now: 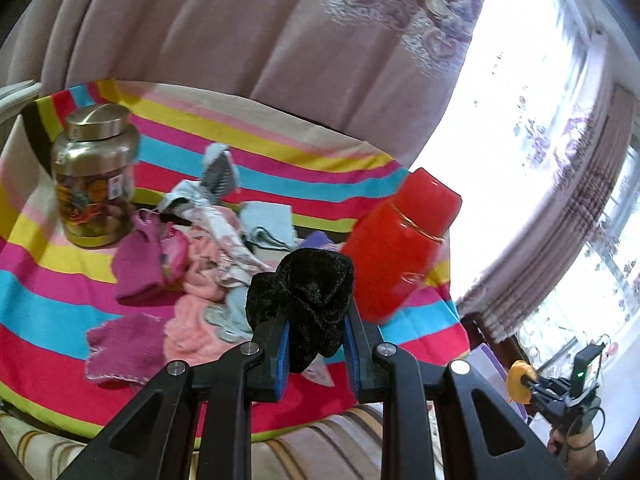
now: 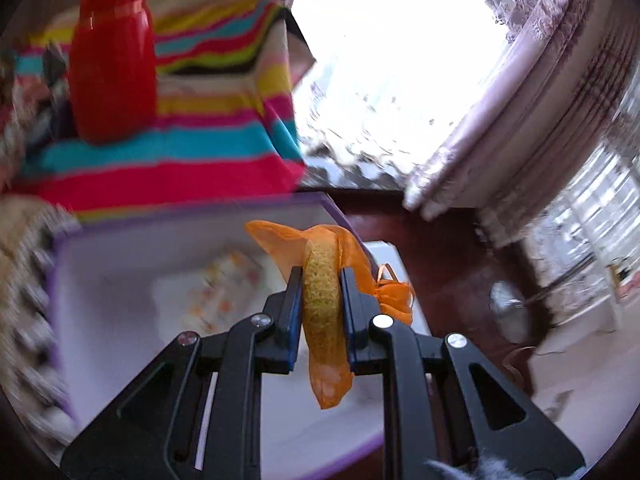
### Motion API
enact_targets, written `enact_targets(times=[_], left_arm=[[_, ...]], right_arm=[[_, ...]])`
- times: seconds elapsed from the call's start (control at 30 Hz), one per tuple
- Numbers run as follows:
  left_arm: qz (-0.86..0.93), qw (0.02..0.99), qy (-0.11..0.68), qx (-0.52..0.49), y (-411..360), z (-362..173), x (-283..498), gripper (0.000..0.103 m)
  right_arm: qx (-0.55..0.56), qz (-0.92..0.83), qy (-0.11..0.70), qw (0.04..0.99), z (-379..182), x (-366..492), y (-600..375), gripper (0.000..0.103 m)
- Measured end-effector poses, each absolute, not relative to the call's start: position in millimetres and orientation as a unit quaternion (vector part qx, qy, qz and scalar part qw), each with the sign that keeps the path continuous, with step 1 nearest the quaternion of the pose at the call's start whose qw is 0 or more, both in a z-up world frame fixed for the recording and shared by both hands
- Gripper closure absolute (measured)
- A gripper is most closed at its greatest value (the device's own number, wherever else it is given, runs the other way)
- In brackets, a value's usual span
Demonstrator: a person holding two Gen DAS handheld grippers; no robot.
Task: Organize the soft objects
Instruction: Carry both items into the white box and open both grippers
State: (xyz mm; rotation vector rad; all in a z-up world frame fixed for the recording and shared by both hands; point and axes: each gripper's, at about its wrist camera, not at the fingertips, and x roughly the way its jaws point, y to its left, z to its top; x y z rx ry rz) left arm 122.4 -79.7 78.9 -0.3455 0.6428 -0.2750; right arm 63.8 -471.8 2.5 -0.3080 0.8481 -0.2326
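- My left gripper [image 1: 316, 320] pinches a black scrunchie [image 1: 308, 292] between its blue-lined pads; the fabric is velvety, crumpled into a bunched ring, and bulges above the fingertips.
- My right gripper [image 2: 321, 292] pinches an orange scrunchie [image 2: 324, 308]: a ribbed yellow-orange band wrapped in sheer orange gauze, with a loose tail hanging below the pads and a thin ribbon bow on its right side.
- Directly beneath the right gripper is a box [image 2: 192, 216] with a purple rim and pale, smooth inner walls; a folded white cloth [image 2: 212, 292] with small coloured specks lies flat on its floor. The orange scrunchie hangs above the box, not touching it.
- Just past the left gripper, a heap of soft things [image 1: 192, 264] sits on the striped cloth [image 1: 48, 300]: magenta knit pieces, fuzzy pink fabric, light blue and patterned socks, all tangled together.
- Right of the heap, a glossy red plastic bottle [image 1: 400, 240], rounded, with a wide cap.
- Left of the heap, a clear jar [image 1: 94, 184] with a brushed metal lid, colourful contents inside.
- Behind the table, a mauve curtain [image 1: 240, 32] in heavy folds with pale embroidery; bright window to the right.
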Motion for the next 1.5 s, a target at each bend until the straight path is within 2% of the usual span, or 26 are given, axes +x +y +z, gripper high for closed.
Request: enact_targets(times=[0.33, 0.4, 0.43, 0.53, 0.57, 0.8, 1.1, 1.4, 1.43, 1.5], left_arm=[[-0.179, 0.917, 0.328, -0.14, -129.3, 82.4, 114.8, 0.079], [-0.189, 0.915, 0.331, -0.134, -140.3, 83.1, 112.8, 0.079], [-0.196, 0.914, 0.332, -0.129, -146.6, 83.4, 111.6, 0.079], [-0.216, 0.908, 0.338, -0.117, -166.0, 83.8, 108.2, 0.079], [-0.226, 0.905, 0.343, -0.113, -174.8, 82.8, 107.5, 0.079], [-0.283, 0.881, 0.372, -0.075, -234.6, 73.8, 106.0, 0.08], [-0.344, 0.841, 0.416, -0.032, -314.8, 54.8, 112.4, 0.08], [-0.398, 0.814, 0.422, 0.016, -396.9, 53.4, 112.1, 0.079], [-0.409, 0.808, 0.424, 0.012, -405.7, 52.8, 112.7, 0.078], [-0.435, 0.792, 0.428, 0.002, -419.2, 52.3, 114.9, 0.069]], right_arm=[[-0.219, -0.149, 0.487, 0.832, -50.4, 54.1, -495.0, 0.082], [-0.227, -0.149, 0.504, 0.82, -59.8, 56.1, -498.2, 0.077], [-0.228, -0.15, 0.506, 0.818, -62.0, 55.9, -499.6, 0.069], [-0.23, -0.161, 0.502, 0.818, -63.5, 52.9, -502.3, 0.031], [-0.233, -0.162, 0.5, 0.818, -63.0, 52.0, -501.9, 0.028], [-0.211, -0.17, 0.497, 0.825, -61.1, 46.2, -512.5, 0.028], [-0.112, -0.175, 0.453, 0.867, -32.5, 34.0, -547.1, 0.028], [-0.044, -0.177, 0.432, 0.883, -20.9, 27.6, -564.4, 0.028], [-0.039, -0.176, 0.43, 0.884, -19.6, 26.5, -567.1, 0.028], [-0.027, -0.174, 0.429, 0.886, -16.8, 24.8, -569.5, 0.028]])
